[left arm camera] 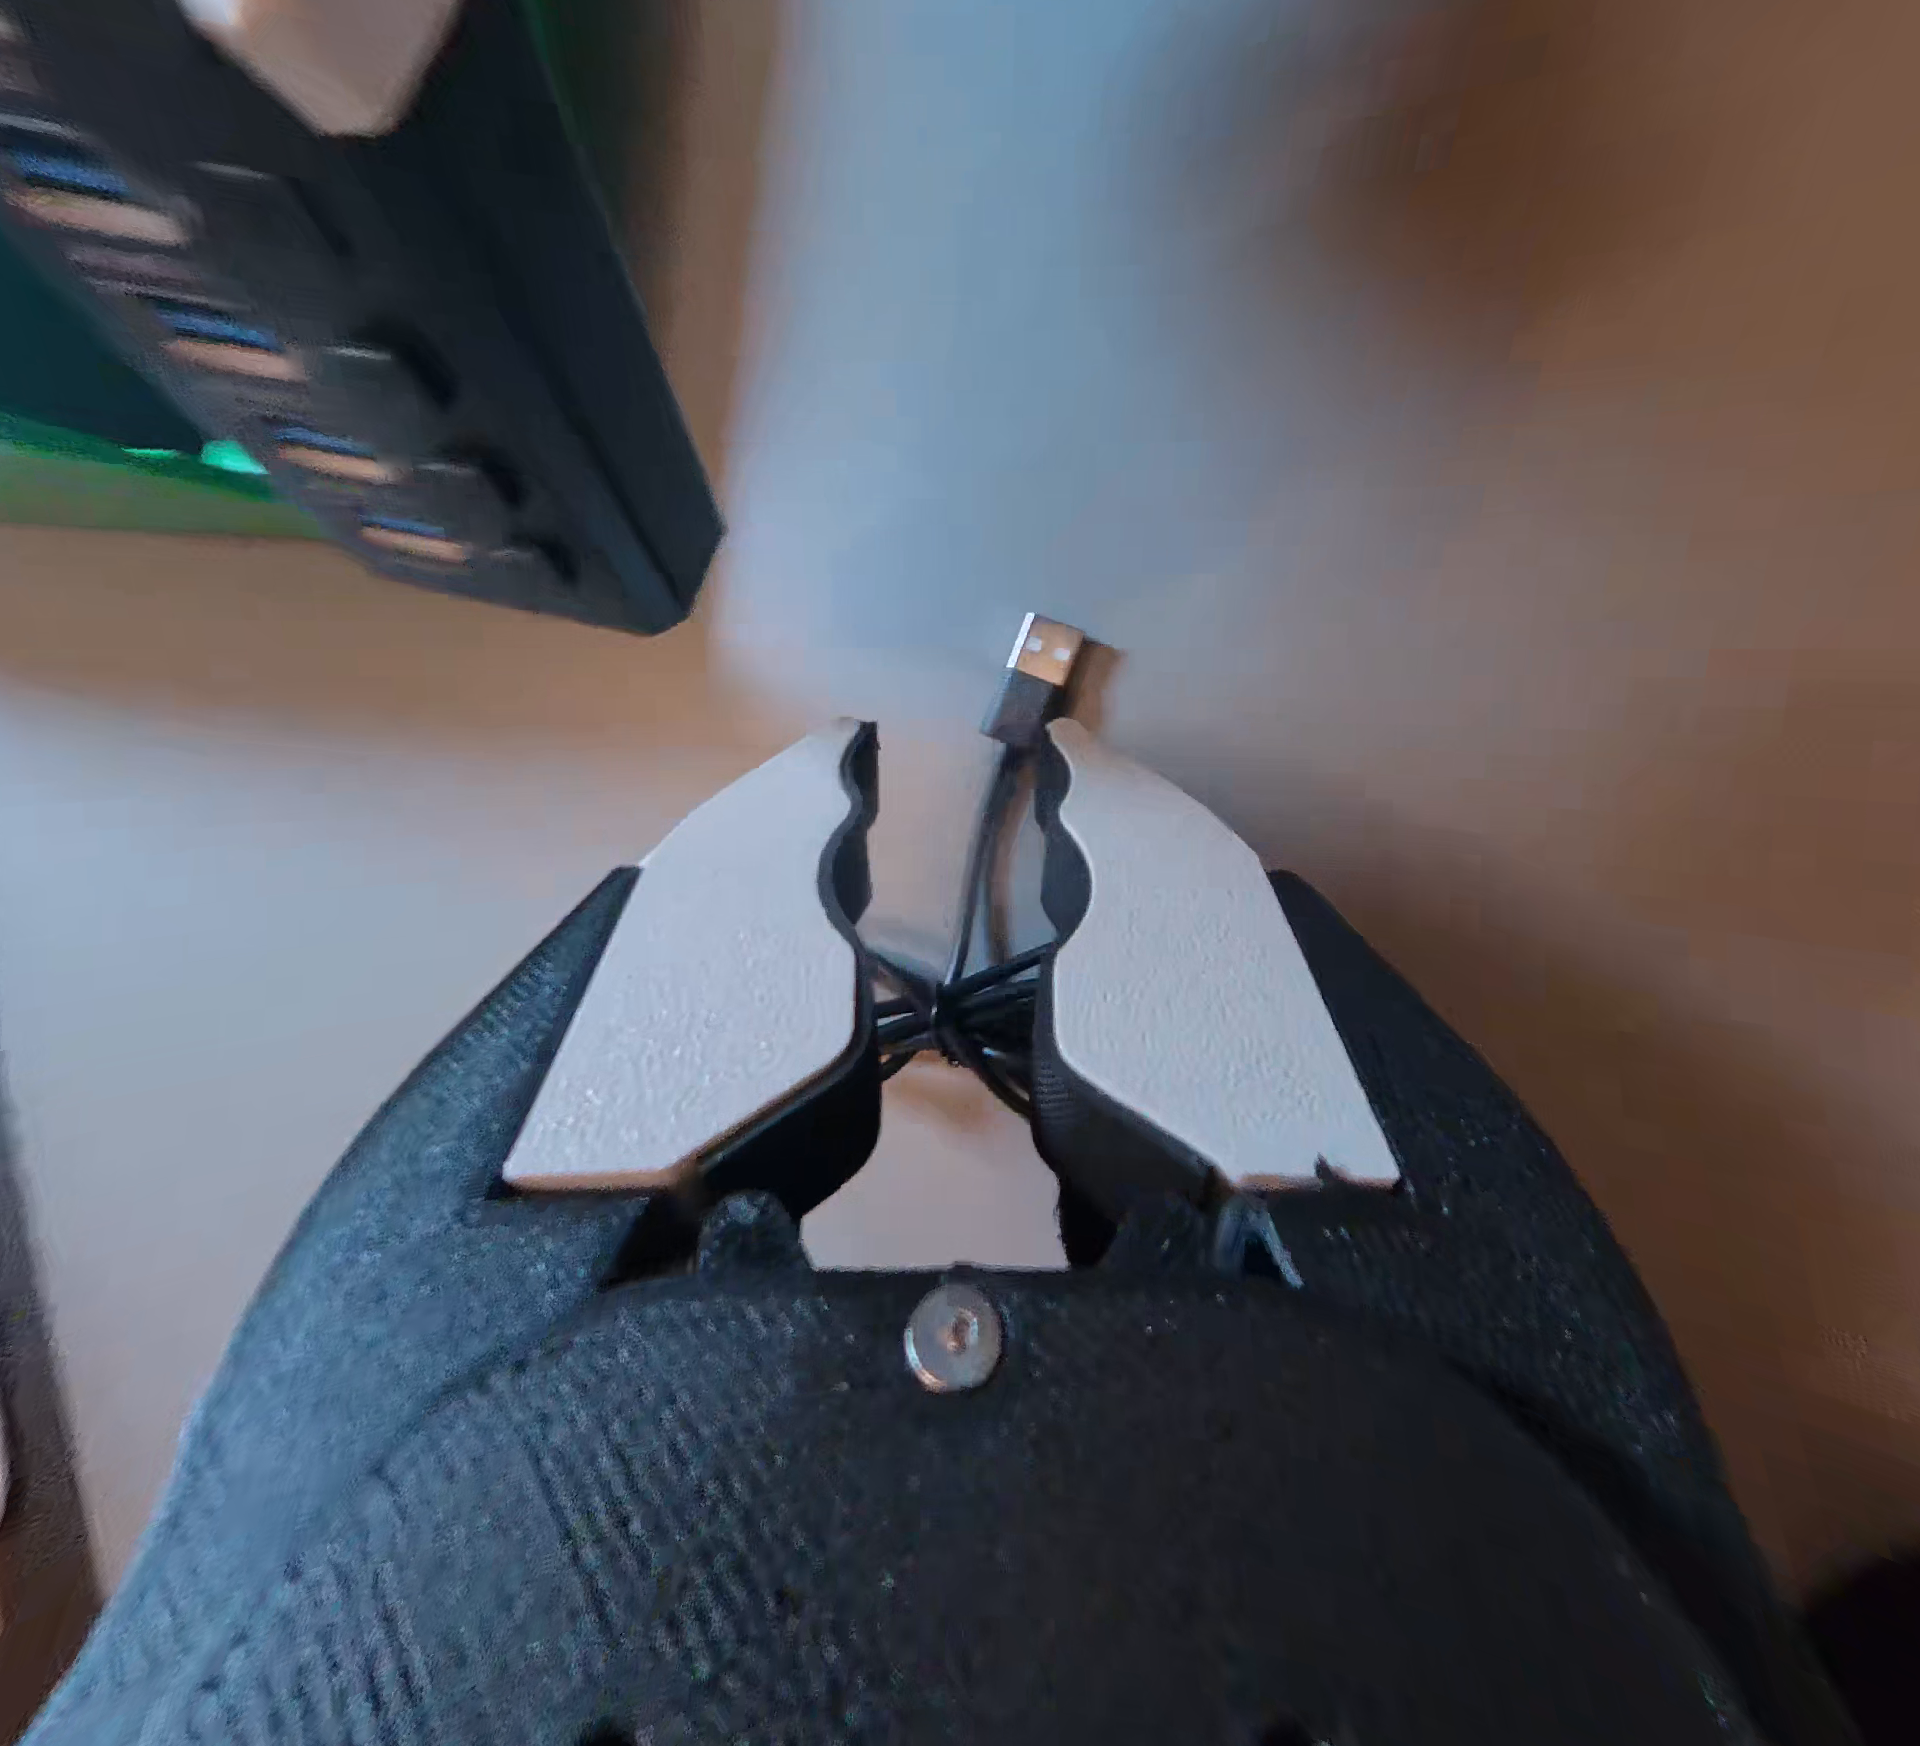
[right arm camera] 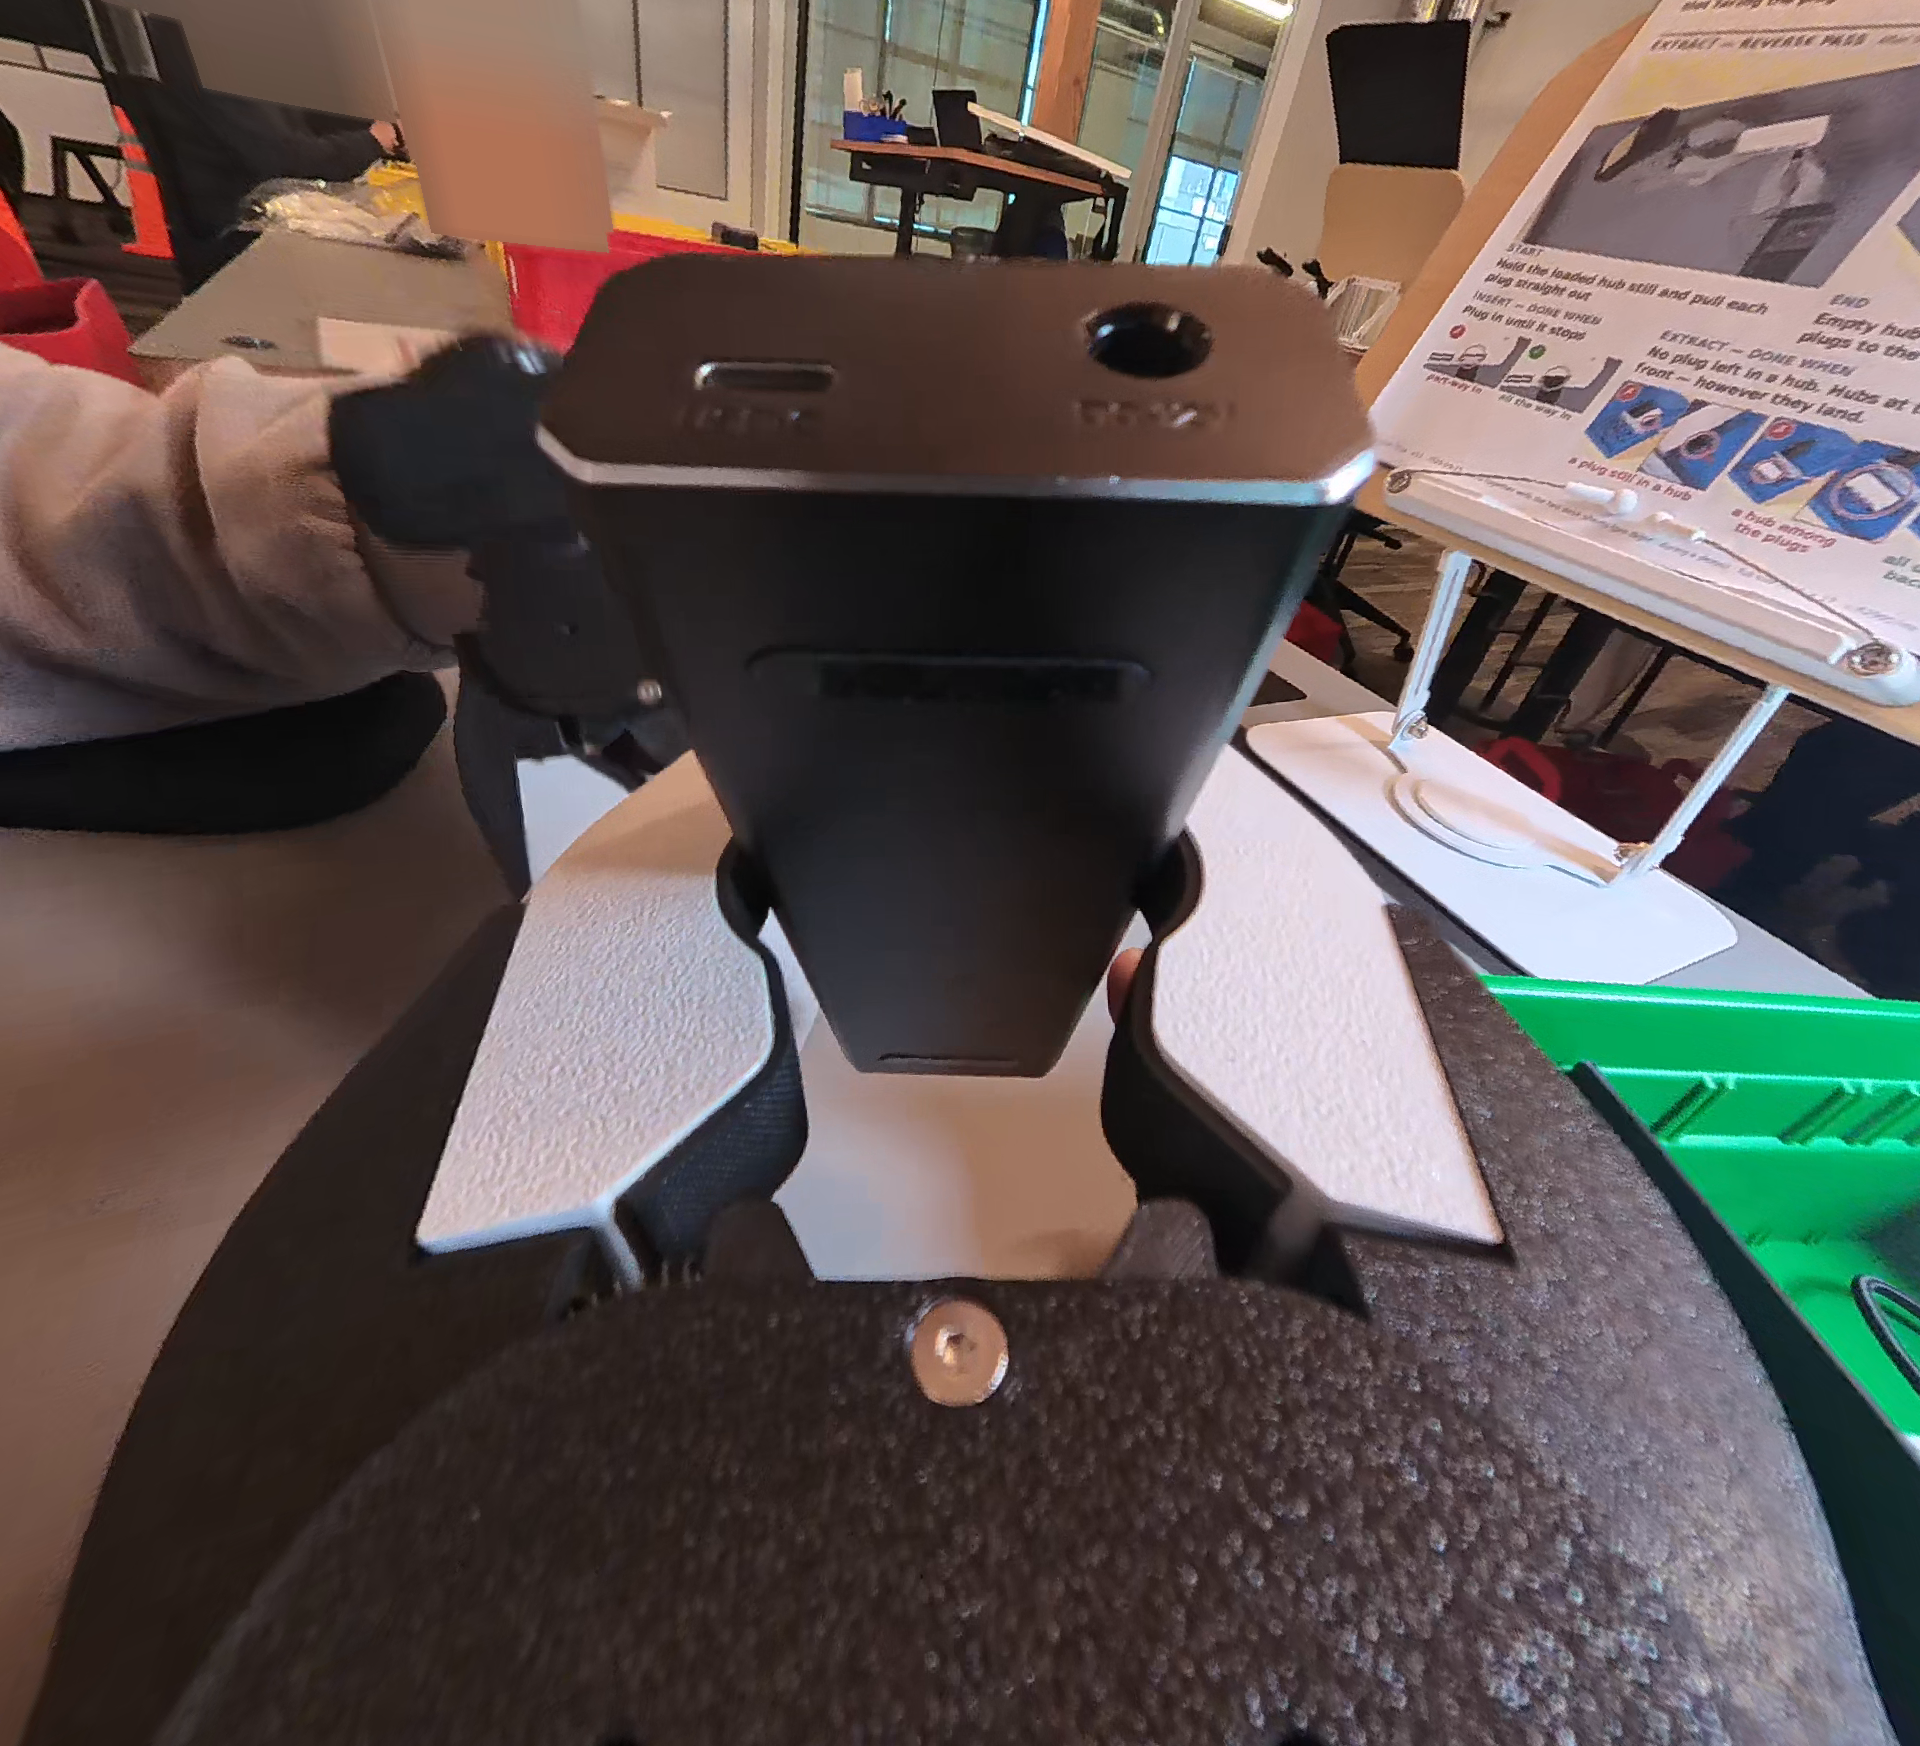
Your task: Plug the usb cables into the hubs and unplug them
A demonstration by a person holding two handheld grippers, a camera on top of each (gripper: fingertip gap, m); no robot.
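My left tool (left arm camera: 961, 735) hangs over the blurred tan table (left arm camera: 1558, 969), its fingers aimed forward and down, and in the right wrist view it shows beyond the hub's left edge with my pale sleeve (right arm camera: 156, 553) reaching in from the left. Its two grey fingers (left arm camera: 727, 948) stand a little apart at the tips, while farther back they pinch a tied bundle of thin black usb cable (left arm camera: 951, 1010). One strand runs forward between the fingers, close against the right one, and ends in a metal plug (left arm camera: 1034, 678) that sticks out just past the tips, its long axis along the fingers and leaning slightly right, open end away from me. My right tool (right arm camera: 956, 886) is level and raised above the table, fingers spread wide enough to clamp the black hub (right arm camera: 935, 657) by its two long sides. The hub's long axis runs forward from the tool, and its end face, with a slot port and a round socket, points up and away. In the left wrist view the same hub (left arm camera: 416, 346) sits upper left, its row of ports facing my plug but well apart from it. A green bin (right arm camera: 1714, 1125) lies at my right.
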